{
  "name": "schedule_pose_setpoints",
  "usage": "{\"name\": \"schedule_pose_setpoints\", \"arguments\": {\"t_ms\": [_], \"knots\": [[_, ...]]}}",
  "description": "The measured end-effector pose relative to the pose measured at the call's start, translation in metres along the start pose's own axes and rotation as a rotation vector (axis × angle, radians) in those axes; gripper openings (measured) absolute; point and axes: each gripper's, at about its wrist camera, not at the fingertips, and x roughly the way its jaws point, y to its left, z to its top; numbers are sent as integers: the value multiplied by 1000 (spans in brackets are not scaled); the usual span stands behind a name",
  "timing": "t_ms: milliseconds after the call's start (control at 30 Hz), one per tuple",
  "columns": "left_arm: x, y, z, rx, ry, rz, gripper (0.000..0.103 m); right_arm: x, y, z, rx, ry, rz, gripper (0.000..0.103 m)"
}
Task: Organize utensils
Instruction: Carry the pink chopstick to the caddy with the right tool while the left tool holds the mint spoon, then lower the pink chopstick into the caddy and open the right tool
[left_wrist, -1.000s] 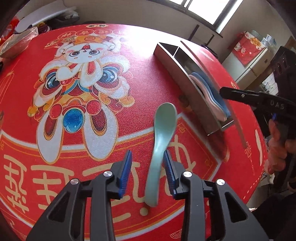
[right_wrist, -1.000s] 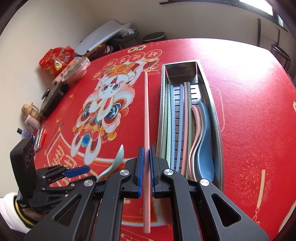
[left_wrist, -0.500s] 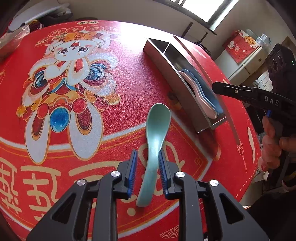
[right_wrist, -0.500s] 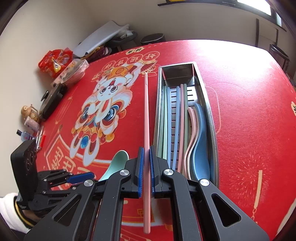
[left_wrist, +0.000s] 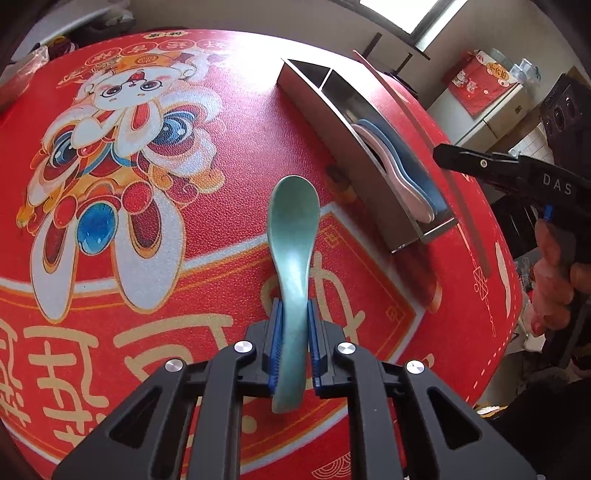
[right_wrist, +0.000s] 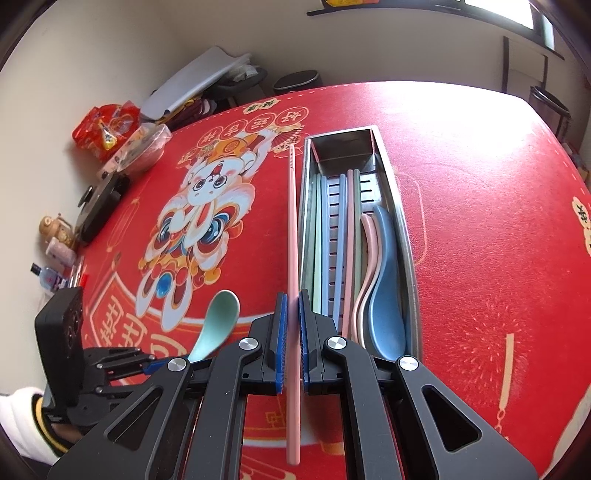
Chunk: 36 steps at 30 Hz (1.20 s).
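My left gripper (left_wrist: 293, 332) has just been closing and now pinches the green spoon (left_wrist: 293, 236) by its handle, bowl pointing far, over the red mat (left_wrist: 221, 155). My right gripper (right_wrist: 291, 339) clamps a pink chopstick (right_wrist: 291, 229) just left of the steel tray (right_wrist: 406, 236) holding spoons and chopsticks.

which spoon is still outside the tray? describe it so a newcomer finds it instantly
On the red printed tablecloth, look left of the long steel tray. The mint-green spoon lies there, its handle clamped in the left hand-held gripper. The pink and blue spoons sit inside the tray.
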Motion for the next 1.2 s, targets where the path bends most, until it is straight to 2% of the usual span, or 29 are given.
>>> {"name": "schedule_pose_setpoints", "arguments": {"t_ms": [333, 567, 867, 1033, 1200], "knots": [[-39, 9, 26, -91, -131, 31, 13, -1, -25, 16, 71, -22, -20, 6], [-54, 5, 50, -132, -189, 56, 13, 39, -36, 42, 117, 31, -22, 6], [-52, -3, 73, -153, -192, 88, 13, 82, -37, 52, 133, 121, -71, 6], [-48, -4, 79, -156, -182, 100, 13, 89, -40, 51, 135, 158, -71, 6], [-42, -6, 84, -159, -167, 99, 13, 86, -43, 53, 147, 158, -64, 8]]}}
